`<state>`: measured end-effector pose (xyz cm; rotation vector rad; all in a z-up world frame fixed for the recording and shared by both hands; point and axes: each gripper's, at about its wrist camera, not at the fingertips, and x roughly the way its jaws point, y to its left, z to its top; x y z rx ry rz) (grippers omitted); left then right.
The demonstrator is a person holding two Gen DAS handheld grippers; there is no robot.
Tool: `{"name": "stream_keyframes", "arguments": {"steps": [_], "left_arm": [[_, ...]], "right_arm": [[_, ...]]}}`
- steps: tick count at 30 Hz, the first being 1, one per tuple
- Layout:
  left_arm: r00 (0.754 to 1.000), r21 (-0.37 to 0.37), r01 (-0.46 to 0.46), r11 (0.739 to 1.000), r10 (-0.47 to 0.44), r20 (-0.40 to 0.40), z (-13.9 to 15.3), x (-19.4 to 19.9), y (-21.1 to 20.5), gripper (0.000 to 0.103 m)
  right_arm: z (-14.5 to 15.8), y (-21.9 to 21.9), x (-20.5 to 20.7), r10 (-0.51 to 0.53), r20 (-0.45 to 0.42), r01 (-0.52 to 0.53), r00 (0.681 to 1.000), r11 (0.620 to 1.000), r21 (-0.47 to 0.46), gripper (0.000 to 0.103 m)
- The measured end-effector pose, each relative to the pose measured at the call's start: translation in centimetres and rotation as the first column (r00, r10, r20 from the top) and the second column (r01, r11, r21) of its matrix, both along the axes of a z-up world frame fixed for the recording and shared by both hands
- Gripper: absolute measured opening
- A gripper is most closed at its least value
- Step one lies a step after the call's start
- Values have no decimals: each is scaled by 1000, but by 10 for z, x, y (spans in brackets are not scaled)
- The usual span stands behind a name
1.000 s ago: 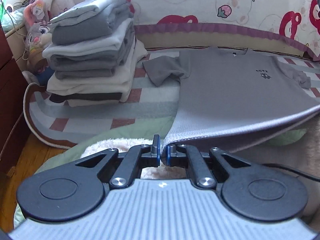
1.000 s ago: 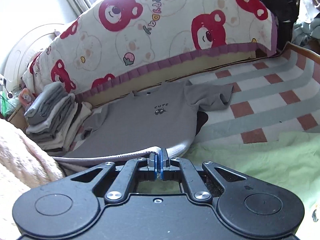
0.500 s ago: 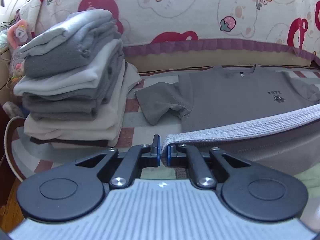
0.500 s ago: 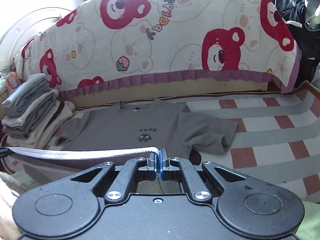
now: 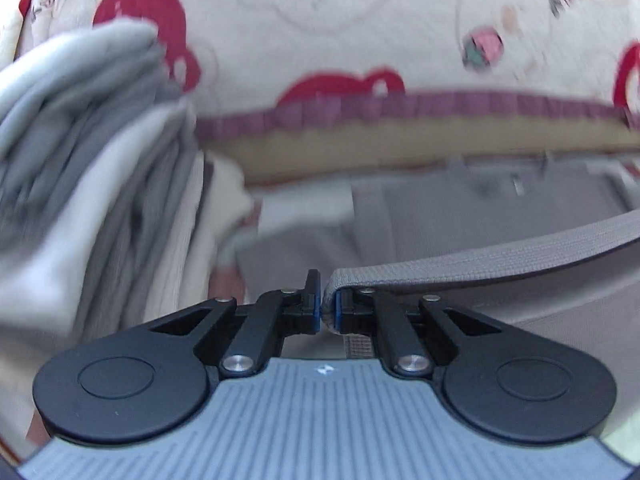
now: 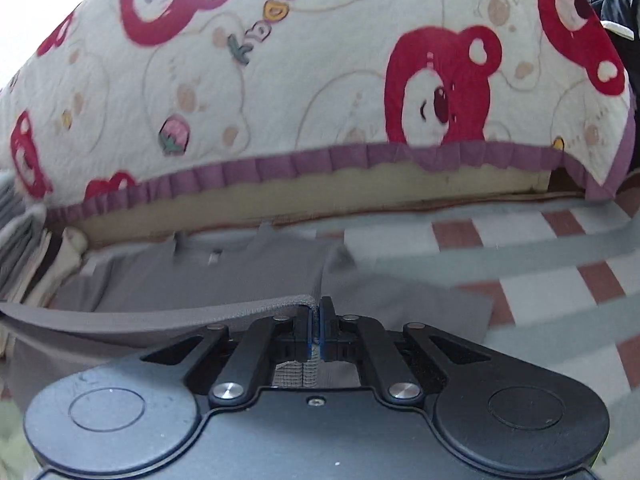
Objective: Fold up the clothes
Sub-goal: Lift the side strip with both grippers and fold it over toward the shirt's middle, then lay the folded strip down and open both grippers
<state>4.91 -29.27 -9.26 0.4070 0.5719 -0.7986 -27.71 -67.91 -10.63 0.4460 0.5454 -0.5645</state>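
Left wrist view shows the left gripper (image 5: 327, 307) clamped on one corner of the grey t-shirt's ribbed hem (image 5: 500, 258), which runs taut off to the right edge of the frame. Right wrist view shows the right gripper (image 6: 318, 330) pinched tight on the other hem corner, the band stretching away to the left edge. Between them the grey t-shirt (image 6: 240, 270) lies flat on the checked bed cover (image 6: 560, 248), its collar (image 6: 218, 250) at the far end, near the foot of the bear-print quilt (image 6: 340, 60). A stack of folded clothes (image 5: 92, 184) fills the left of the left wrist view, just beside that gripper; the picture there is blurred.

The step in hand looks like a bottom-to-top fold, hem carried toward the collar. To do it well, I would keep both grips level and the hem stretched so that the cloth cannot sag in the middle, lay the hem down square to the shoulders and not skewed, and steer the left side clear of the stack, which looks close enough to be knocked. Release only once the hem rests flat on the chest; a sleeve (image 6: 420, 304) spread at the right may need tucking afterward
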Motion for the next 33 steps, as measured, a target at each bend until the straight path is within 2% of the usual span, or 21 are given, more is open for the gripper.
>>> {"name": "stream_keyframes", "arguments": {"steps": [4, 6, 7, 11, 14, 15, 18, 20, 23, 26, 27, 28, 33], "left_arm": [[1000, -92, 15, 996, -17, -17, 4, 19, -13, 7], [999, -135, 26, 990, -32, -42, -3, 21, -9, 7], [997, -132, 34, 991, -42, -63, -10, 21, -5, 7], [988, -3, 57, 998, -56, -142, -59, 16, 7, 8], [978, 103, 84, 991, -62, -201, -95, 12, 14, 9], [977, 141, 90, 986, -59, -207, -99, 12, 12, 9], [981, 140, 91, 986, -65, -184, -92, 14, 8, 10], [979, 119, 84, 989, -60, -194, -88, 15, 9, 10], [960, 84, 78, 993, -52, -274, -89, 22, 19, 11], [942, 85, 78, 993, -46, -333, -95, 24, 27, 13], [944, 104, 81, 991, -43, -326, -97, 20, 28, 16], [952, 122, 77, 990, -37, -305, -98, 14, 29, 23], [979, 170, 75, 982, -40, -199, -93, -4, 29, 31]], "right_arm": [[8, -17, 17, -46, 35, 48, 998, 998, -38, 3], [-1, -13, 13, -45, 32, 46, 998, 998, -39, 4], [-11, -10, 9, -42, 15, 42, 999, 999, -24, 4], [-60, 3, -6, -28, -77, 33, 997, 998, 59, 4], [-88, 13, -15, -17, -121, 30, 993, 994, 110, 4], [-95, 16, -17, -12, -131, 28, 991, 992, 122, 4], [-100, 18, -15, 6, -154, 11, 988, 994, 112, 4], [-97, 17, -19, 2, -131, 13, 991, 993, 114, 4], [-97, 20, -34, -32, -88, 44, 996, 989, 140, 5], [-109, 28, -37, -7, -131, 26, 991, 989, 145, 5], [-112, 30, -37, 5, -147, 16, 989, 990, 140, 5], [-116, 31, -38, 14, -157, 7, 988, 991, 137, 5], [-123, 25, -47, -26, -92, 45, 995, 974, 222, 8]]}}
